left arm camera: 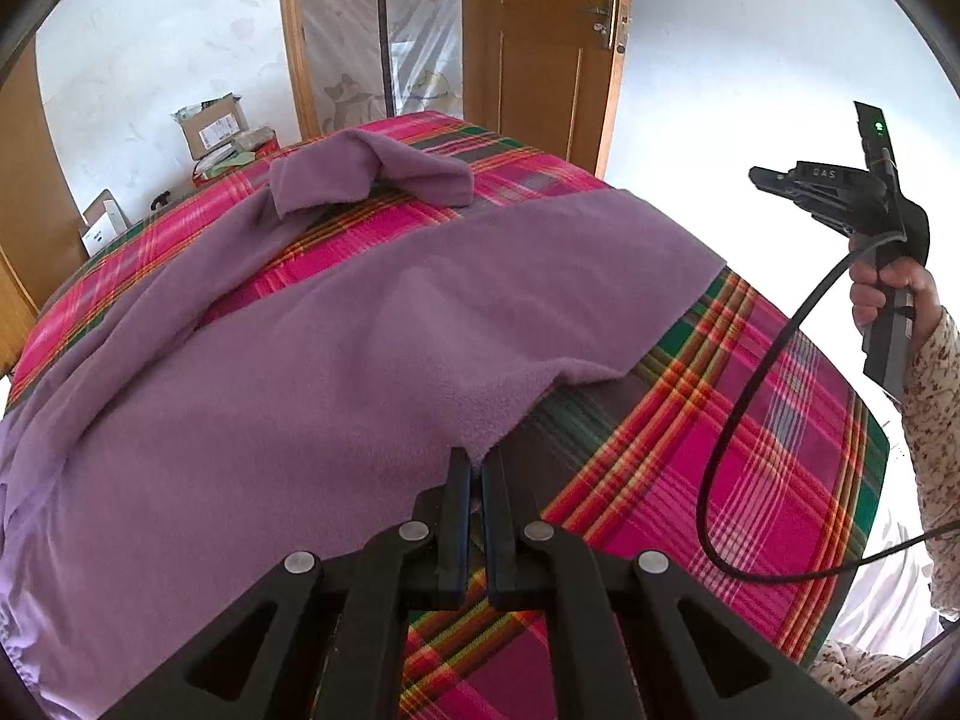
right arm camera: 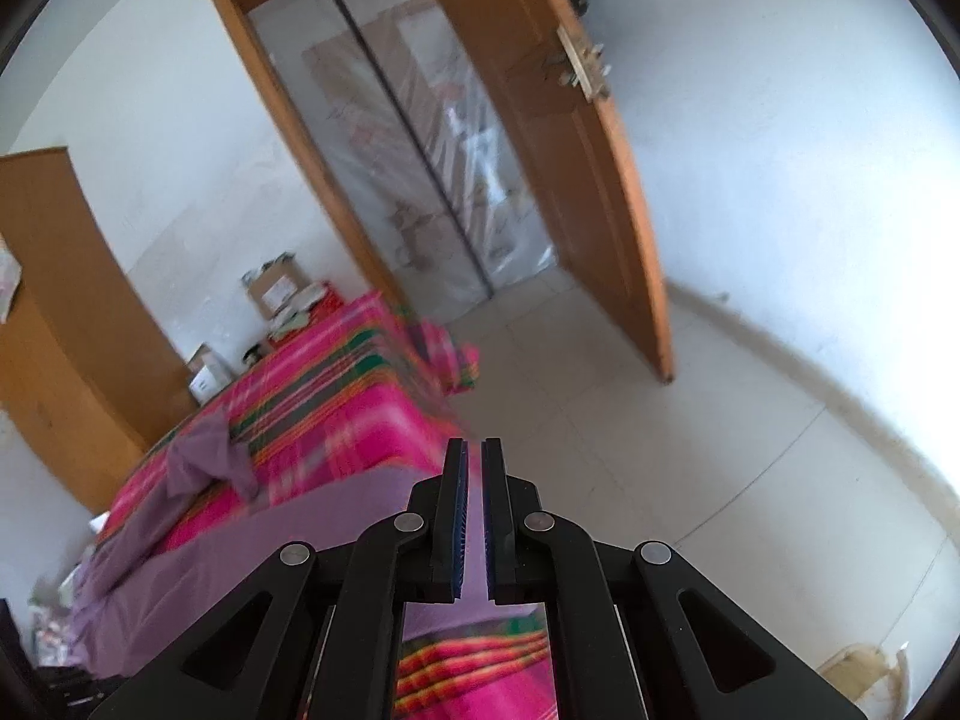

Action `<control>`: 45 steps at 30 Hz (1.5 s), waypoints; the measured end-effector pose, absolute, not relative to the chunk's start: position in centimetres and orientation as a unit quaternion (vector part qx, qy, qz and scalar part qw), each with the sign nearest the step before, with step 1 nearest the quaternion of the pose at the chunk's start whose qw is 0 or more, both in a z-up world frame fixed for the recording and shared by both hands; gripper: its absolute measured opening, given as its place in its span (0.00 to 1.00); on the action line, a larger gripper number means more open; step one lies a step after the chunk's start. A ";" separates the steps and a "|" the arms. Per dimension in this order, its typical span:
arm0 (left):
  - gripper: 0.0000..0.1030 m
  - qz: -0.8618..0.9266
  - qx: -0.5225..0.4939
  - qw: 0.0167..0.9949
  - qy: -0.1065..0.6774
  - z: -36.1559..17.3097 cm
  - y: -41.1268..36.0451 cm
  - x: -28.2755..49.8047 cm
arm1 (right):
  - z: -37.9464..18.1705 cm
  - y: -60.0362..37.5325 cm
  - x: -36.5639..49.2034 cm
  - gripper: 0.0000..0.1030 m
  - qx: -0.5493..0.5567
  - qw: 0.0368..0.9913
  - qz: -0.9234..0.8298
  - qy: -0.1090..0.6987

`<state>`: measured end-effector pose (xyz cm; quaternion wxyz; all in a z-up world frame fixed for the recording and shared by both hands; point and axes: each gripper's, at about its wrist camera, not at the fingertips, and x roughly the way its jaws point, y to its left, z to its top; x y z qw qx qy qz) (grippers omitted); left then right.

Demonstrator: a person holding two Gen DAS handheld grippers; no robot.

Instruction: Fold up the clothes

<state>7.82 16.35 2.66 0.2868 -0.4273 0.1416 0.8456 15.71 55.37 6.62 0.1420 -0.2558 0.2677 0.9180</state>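
Left wrist: left tongs [left arm camera: 477, 461] pinch purple garment [left arm camera: 360, 324].

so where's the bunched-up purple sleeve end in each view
Left wrist view: the bunched sleeve end lies at upper centre, on the far part of the plaid bed cover, ahead of the left tool.
Right wrist view: the same sleeve end sits at left of centre, smaller and blurred.
Shared landmark: the cardboard box by the wall beyond the bed.

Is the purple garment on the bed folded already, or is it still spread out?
Mostly spread: the purple garment lies wide over the plaid bed cover; only its far sleeve is bunched.
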 end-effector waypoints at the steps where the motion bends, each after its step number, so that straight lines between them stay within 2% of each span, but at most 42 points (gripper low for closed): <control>1: 0.03 0.845 -0.430 0.287 0.141 2.5 16.3 7.8 | 6.2 55.1 15.5 0.08 -0.263 0.132 0.915 0.275; 4: 0.03 0.842 -0.436 0.287 0.137 2.0 16.1 7.8 | 4.9 54.5 14.4 0.11 -0.291 0.112 0.905 0.289; 7: 0.03 0.841 -0.439 0.287 0.134 1.7 15.9 7.8 | 3.3 54.3 13.6 0.25 -0.314 0.091 0.890 0.316; 11: 0.03 0.839 -0.442 0.289 0.130 1.5 15.9 7.7 | 2.1 53.9 12.8 0.34 -0.335 0.069 0.879 0.334; 19: 0.03 0.836 -0.446 0.291 0.130 1.3 15.9 7.8 | 1.0 52.9 11.5 0.35 -0.363 0.034 0.868 0.336; 21: 0.03 0.836 -0.447 0.291 0.130 1.3 16.0 7.9 | 1.1 52.2 11.2 0.28 -0.368 0.046 0.875 0.313; 22: 0.03 0.836 -0.447 0.291 0.130 1.3 16.0 7.9 | 1.2 52.1 11.2 0.17 -0.373 0.058 0.875 0.302; 23: 0.03 0.836 -0.447 0.291 0.131 1.3 16.0 7.9 | 1.3 52.2 11.2 0.11 -0.375 0.068 0.876 0.297; 25: 0.03 0.836 -0.447 0.291 0.132 1.3 16.0 7.9 | 1.3 52.7 11.4 0.05 -0.370 0.066 0.876 0.303; 39: 0.03 0.831 -0.445 0.306 0.136 1.6 16.3 8.5 | 5.2 53.8 13.9 0.01 -0.302 0.102 0.901 0.294; 45: 0.03 0.827 -0.453 0.305 0.135 0.9 16.3 8.5 | 4.2 53.4 13.4 0.01 -0.323 0.118 0.897 0.278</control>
